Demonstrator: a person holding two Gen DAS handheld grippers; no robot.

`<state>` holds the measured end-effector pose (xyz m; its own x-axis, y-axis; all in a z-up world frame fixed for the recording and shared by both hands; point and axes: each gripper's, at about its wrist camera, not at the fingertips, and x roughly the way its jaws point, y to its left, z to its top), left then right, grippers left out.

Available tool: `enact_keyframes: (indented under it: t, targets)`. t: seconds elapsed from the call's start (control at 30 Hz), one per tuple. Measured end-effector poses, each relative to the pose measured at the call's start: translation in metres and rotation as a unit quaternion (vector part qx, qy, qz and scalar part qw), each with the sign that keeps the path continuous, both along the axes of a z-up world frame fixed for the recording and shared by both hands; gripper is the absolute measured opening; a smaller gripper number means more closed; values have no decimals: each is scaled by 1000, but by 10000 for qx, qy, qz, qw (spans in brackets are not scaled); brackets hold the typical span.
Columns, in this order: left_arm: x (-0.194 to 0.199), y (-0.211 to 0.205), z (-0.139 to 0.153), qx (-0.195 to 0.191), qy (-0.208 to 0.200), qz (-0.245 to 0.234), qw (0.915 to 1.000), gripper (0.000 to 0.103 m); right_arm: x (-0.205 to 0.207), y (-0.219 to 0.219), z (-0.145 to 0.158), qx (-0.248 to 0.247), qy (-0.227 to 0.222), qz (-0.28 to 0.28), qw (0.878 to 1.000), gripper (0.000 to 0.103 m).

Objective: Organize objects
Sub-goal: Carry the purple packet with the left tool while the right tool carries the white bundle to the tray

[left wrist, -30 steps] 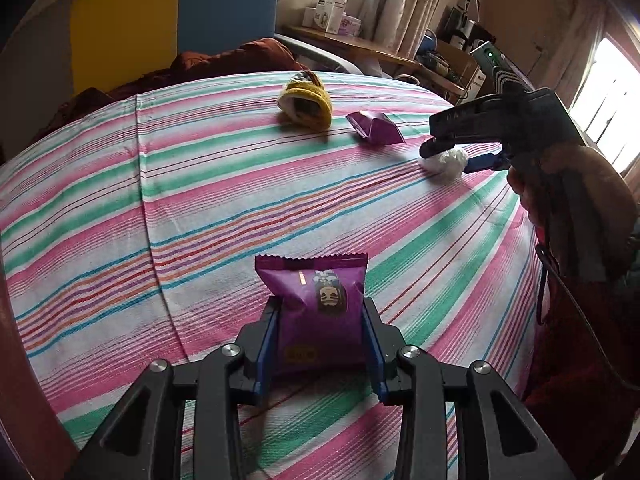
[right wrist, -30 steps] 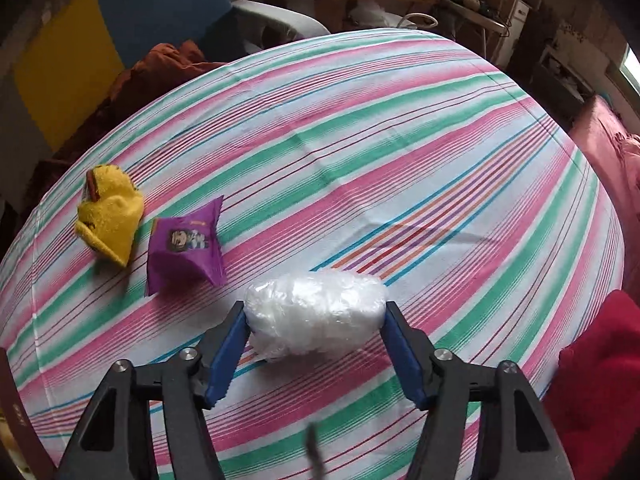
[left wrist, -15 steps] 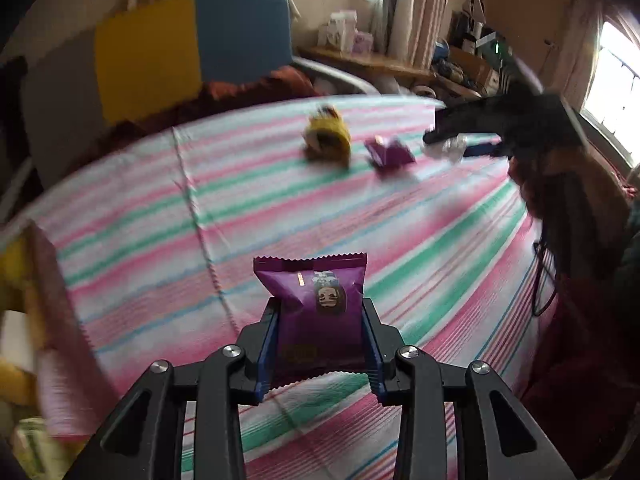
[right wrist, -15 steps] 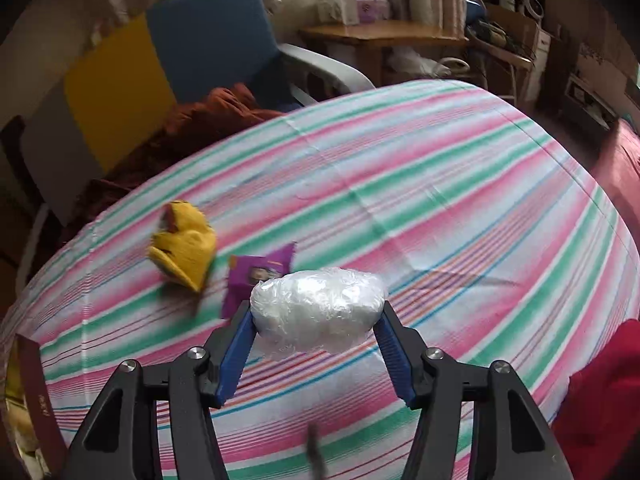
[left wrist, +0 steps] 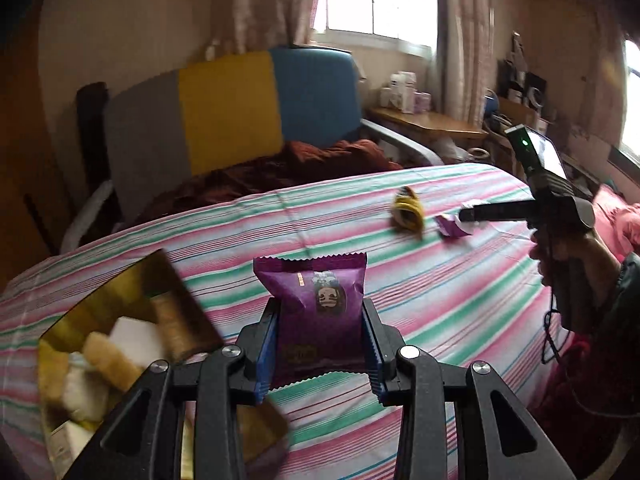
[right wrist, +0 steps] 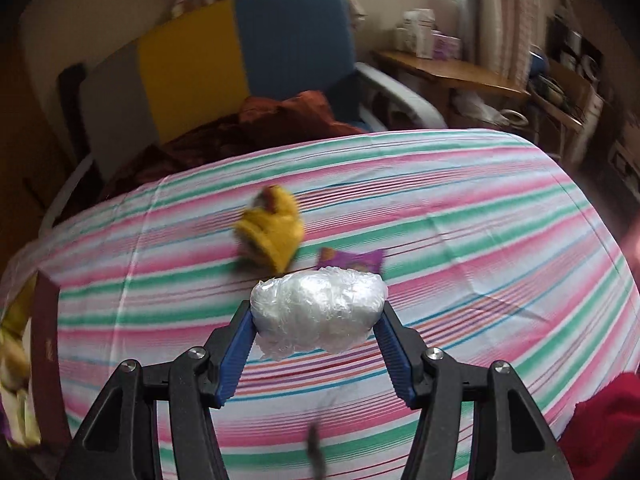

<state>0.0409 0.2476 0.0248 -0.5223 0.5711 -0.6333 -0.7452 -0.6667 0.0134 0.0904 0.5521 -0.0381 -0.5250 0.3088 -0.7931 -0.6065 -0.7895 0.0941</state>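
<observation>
My left gripper (left wrist: 320,340) is shut on a purple snack packet (left wrist: 318,312) and holds it above the striped tablecloth (left wrist: 440,300), beside an open gold box (left wrist: 120,344) holding several wrapped snacks. My right gripper (right wrist: 318,330) is shut on a clear plastic-wrapped bundle (right wrist: 318,312), lifted above the cloth. It also shows in the left wrist view (left wrist: 472,214) at the far right. A yellow packet (right wrist: 272,234) and a second purple packet (right wrist: 352,260) lie on the cloth beyond it; they show in the left wrist view too, yellow (left wrist: 408,210) and purple (left wrist: 452,228).
The gold box's dark red side (right wrist: 44,364) shows at the left edge of the right wrist view. A blue, yellow and grey chair (left wrist: 240,112) with a brown blanket (left wrist: 300,164) stands behind the table. A wooden side table (left wrist: 428,124) with boxes is at the back right.
Both grippers have risen and tilted up with their loads. The left gripper has swung left, bringing the gold box into view. The right gripper has moved toward the yellow and purple packets.
</observation>
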Motion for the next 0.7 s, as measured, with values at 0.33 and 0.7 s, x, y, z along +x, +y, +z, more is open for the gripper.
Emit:
enact_keyframes:
  t: [0.33, 0.7]
  targets:
    - [-27, -64, -10, 113, -184, 719, 9972, 38, -41, -104, 16, -146, 131, 1238, 9921, 60]
    - [-64, -164, -16, 598, -523, 1811, 9803, 38, -73, -254, 41, -504, 597, 2956, 9521, 60]
